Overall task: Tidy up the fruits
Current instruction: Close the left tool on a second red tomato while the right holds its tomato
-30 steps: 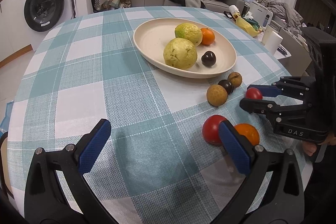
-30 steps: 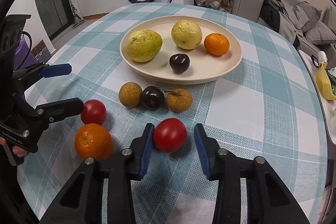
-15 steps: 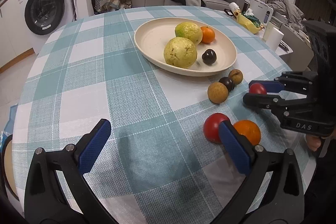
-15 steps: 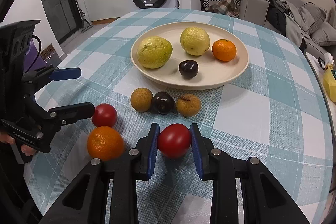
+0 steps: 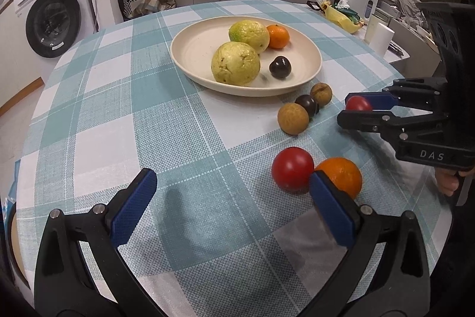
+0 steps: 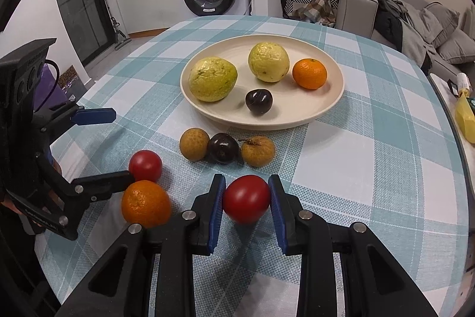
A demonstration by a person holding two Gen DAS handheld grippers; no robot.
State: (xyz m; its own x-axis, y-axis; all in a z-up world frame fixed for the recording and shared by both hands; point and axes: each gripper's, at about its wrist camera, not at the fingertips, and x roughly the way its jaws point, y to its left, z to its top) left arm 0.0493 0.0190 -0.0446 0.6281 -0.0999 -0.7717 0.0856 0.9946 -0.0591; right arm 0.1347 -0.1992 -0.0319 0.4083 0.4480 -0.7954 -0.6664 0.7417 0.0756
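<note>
Pads of right gripper (image 6: pixel 246 204) pinch a red tomato (image 6: pixel 246 199) near the table's (image 6: pixel 371 156) front edge. Left gripper (image 5: pixel 228 204) stands spread over bare checked cloth; plate (image 6: pixel 332 100) lies beyond, unobstructed.

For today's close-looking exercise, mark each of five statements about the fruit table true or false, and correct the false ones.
1. The right gripper is shut on a red tomato. True.
2. The plate holds four fruits. True.
3. The left gripper holds an orange. False: its jaws stand wide open and empty, and the orange lies on the cloth.
4. Both oranges are on the plate. False: one is on the plate, one on the cloth.
5. A dark fruit lies between two brown fruits on the cloth. True.
</note>
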